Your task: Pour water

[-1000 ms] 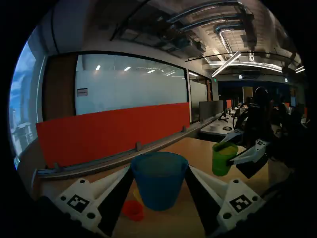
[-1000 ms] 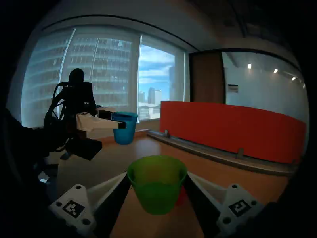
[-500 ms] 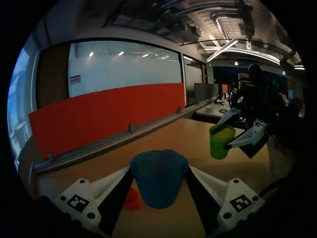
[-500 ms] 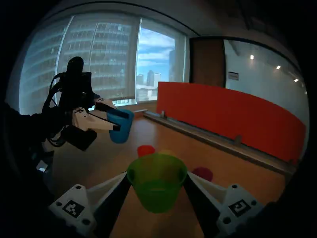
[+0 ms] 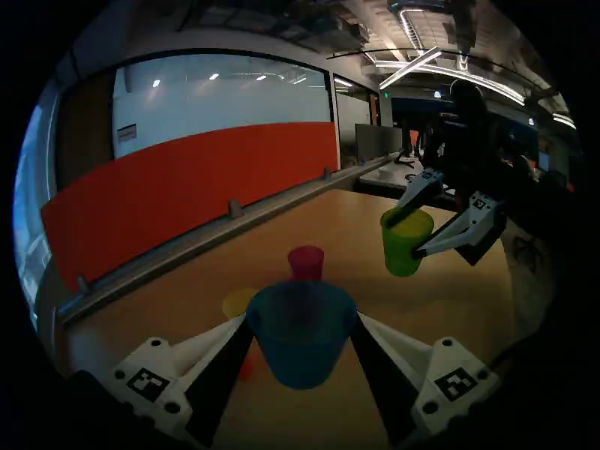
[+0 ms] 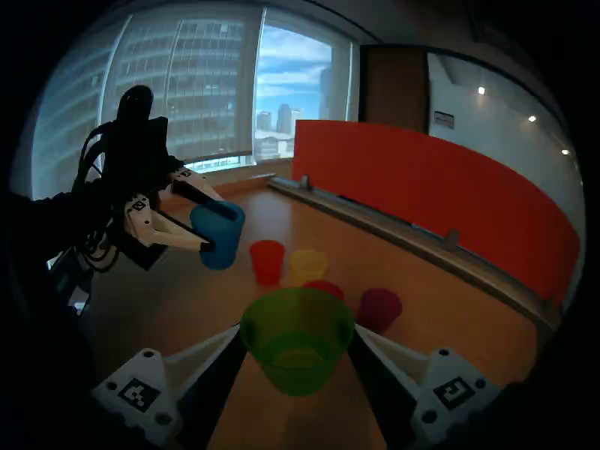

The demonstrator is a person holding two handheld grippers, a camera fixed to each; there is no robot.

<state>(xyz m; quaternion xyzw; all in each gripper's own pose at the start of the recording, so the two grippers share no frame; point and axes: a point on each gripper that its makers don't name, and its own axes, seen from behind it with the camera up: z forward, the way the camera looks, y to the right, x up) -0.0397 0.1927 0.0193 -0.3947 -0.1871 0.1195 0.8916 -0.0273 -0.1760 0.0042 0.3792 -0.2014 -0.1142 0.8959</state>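
Observation:
My left gripper (image 5: 301,346) is shut on a blue cup (image 5: 301,341), held upright above the wooden table (image 5: 420,300). In the right gripper view that same blue cup (image 6: 217,234) hangs at the left, pinched by the left gripper (image 6: 211,225). My right gripper (image 6: 298,351) is shut on a green cup (image 6: 298,346), slightly tipped forward so its inside shows. The left gripper view has the green cup (image 5: 405,240) at the right, held by the right gripper (image 5: 409,232).
Small cups stand on the table: red (image 6: 267,261), yellow (image 6: 307,265), magenta (image 6: 379,308) and one more red (image 6: 324,288) behind the green cup. A red divider panel (image 6: 442,187) runs along the table's far edge. Windows (image 6: 187,90) lie beyond.
Both views have tilted downward, bringing the table and the small cups into sight. Both held cups have come lower toward the table, and the green and blue cups are closer to each other.

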